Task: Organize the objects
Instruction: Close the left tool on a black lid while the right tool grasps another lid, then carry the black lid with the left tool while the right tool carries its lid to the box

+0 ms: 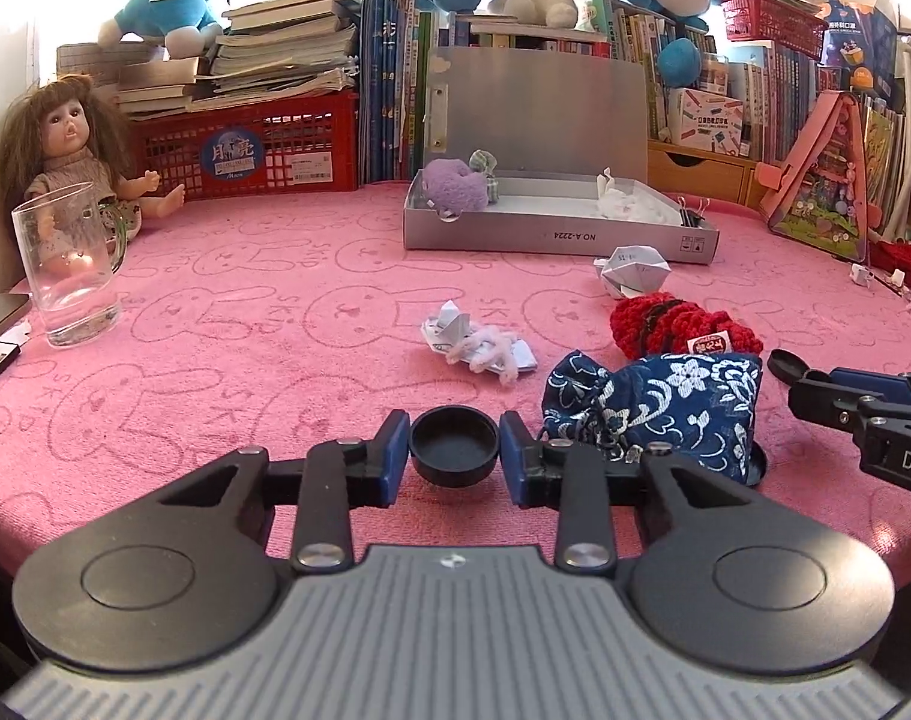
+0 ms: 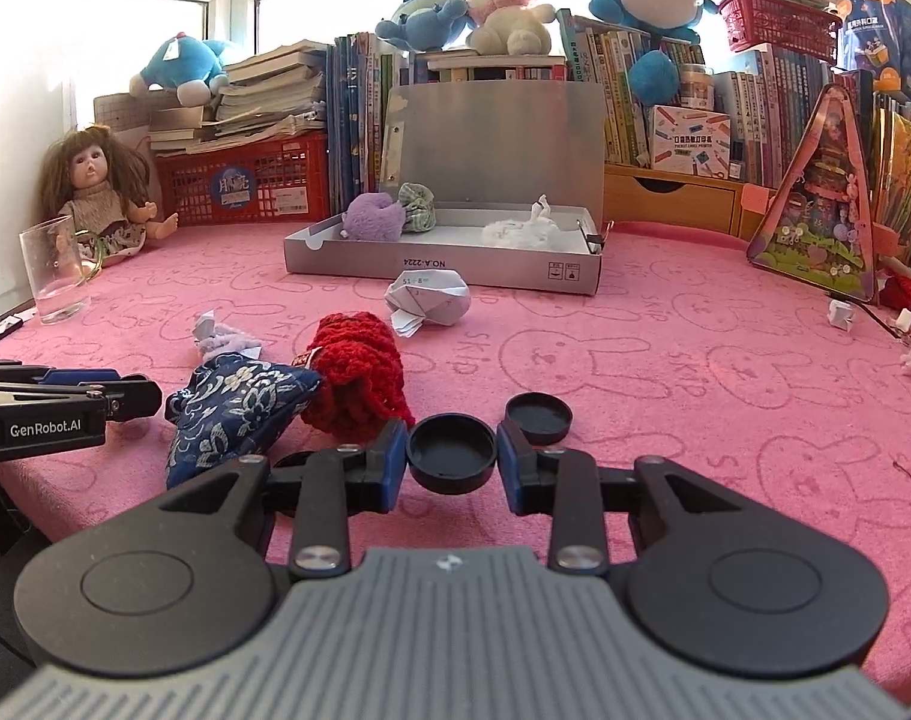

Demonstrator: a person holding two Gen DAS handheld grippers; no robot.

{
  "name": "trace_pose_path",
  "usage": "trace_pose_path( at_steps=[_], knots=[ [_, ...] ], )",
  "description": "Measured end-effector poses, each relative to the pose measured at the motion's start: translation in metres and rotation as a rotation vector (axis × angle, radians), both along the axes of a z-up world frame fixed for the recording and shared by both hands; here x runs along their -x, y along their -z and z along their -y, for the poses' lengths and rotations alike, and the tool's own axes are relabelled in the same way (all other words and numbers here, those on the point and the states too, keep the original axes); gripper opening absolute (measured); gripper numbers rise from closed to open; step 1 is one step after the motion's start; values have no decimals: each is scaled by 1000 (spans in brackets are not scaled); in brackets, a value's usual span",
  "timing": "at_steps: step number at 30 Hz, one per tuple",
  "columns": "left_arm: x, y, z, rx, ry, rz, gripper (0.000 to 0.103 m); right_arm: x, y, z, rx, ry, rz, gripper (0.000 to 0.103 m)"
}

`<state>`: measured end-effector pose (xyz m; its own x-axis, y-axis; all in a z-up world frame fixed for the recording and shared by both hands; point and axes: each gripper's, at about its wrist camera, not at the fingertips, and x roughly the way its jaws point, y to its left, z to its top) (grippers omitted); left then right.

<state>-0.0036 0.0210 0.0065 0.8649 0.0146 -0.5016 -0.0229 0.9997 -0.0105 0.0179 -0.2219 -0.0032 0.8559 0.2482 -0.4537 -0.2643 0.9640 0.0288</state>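
My left gripper is shut on a round black cap just above the pink cloth. My right gripper is shut on another black cap. A third black cap lies on the cloth just right of the right gripper, and a fourth peeks out under the blue floral pouch. The pouch also shows in the left wrist view, with a red knitted piece behind it. An open silver box at the back holds a purple plush and white fluff.
Folded paper pieces and a scrap with pale yarn lie mid-table. A glass mug and a doll stand at the far left. Books, a red basket and plush toys line the back. A pink triangular toy stands right.
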Motion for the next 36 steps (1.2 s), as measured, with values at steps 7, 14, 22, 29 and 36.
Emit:
trace_pose_path(
  at_steps=[7, 14, 22, 29, 36],
  knots=[
    [-14, -12, -2, 3, -14, 26, 38, -18, 0, 5, -21, 71, -26, 38],
    [-36, -21, 2, 3, -10, 40, 38, -33, -8, 3, -20, 103, -21, 38],
    [-59, -34, 8, 29, 19, 54, 38, -52, -17, 6, -41, 134, -19, 38],
    [-78, -42, 12, 34, 42, 58, 38, -66, -30, 7, -56, 152, 11, 39],
    [-94, -53, 12, 41, 44, 78, 38, -81, -44, 8, -78, 165, 47, 39]
  ],
)
